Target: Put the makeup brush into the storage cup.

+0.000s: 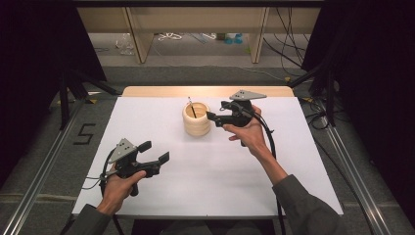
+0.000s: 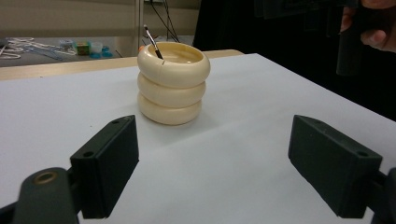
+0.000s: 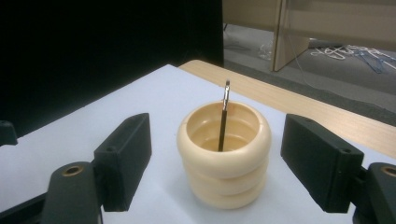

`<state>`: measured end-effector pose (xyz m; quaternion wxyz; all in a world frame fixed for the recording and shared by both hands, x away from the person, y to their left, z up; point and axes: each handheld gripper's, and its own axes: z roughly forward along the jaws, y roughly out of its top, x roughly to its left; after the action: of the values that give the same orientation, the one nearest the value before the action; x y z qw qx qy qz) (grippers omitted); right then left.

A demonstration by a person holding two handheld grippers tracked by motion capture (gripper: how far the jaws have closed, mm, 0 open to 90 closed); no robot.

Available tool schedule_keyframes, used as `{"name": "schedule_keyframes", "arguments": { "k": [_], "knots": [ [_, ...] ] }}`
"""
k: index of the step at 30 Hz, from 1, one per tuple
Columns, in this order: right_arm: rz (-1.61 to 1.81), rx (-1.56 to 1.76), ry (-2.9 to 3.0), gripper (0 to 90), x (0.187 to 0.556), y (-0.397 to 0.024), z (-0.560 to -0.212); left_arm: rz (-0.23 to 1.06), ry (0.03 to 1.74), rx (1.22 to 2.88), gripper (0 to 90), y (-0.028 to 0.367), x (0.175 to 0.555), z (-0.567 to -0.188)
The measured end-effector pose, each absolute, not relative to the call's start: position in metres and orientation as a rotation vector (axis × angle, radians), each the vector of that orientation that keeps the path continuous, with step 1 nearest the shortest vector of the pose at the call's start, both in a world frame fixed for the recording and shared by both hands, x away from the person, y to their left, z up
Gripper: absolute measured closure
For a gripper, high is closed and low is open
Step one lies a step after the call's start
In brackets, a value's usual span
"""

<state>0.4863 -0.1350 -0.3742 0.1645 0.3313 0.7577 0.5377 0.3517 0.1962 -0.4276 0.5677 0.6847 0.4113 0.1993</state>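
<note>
Both tools are spread: my right tool (image 1: 211, 117) frames the ringed cream holder (image 3: 224, 156) to grip around its upright brush (image 3: 224, 116), while my left tool (image 1: 156, 152) waits apart.

A table (image 1: 161, 90) with a pale wooden top is seen covered almost wholly by a white sheet (image 1: 205, 171), only a strip of wood being left bare along the far edge. A cream holder (image 1: 196, 119), shaped like three stacked rings, is set upright on the sheet, toward the far side near the middle. A thin dark brush (image 1: 192, 107) is propped inside it.
</note>
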Motion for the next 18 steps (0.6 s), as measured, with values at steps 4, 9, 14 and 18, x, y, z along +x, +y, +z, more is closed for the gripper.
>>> {"name": "schedule_keyframes", "arguments": {
  "k": [4,9,14,18],
  "knots": [
    [1.537,0.947,2.162,25.2,0.479,-0.139,-0.377,0.469,0.968,1.608,15.6,0.196,0.352,-0.428],
    [1.544,0.95,2.171,23.9,0.469,-0.144,-0.379,0.469,0.967,1.607,15.5,0.196,0.352,-0.428],
    [1.545,0.967,2.165,20.9,0.461,-0.149,-0.381,0.469,0.966,1.609,15.6,0.196,0.352,-0.428],
    [1.543,0.971,2.158,19.7,0.457,-0.153,-0.385,0.468,0.966,1.609,15.6,0.196,0.352,-0.428]
  ]
}}
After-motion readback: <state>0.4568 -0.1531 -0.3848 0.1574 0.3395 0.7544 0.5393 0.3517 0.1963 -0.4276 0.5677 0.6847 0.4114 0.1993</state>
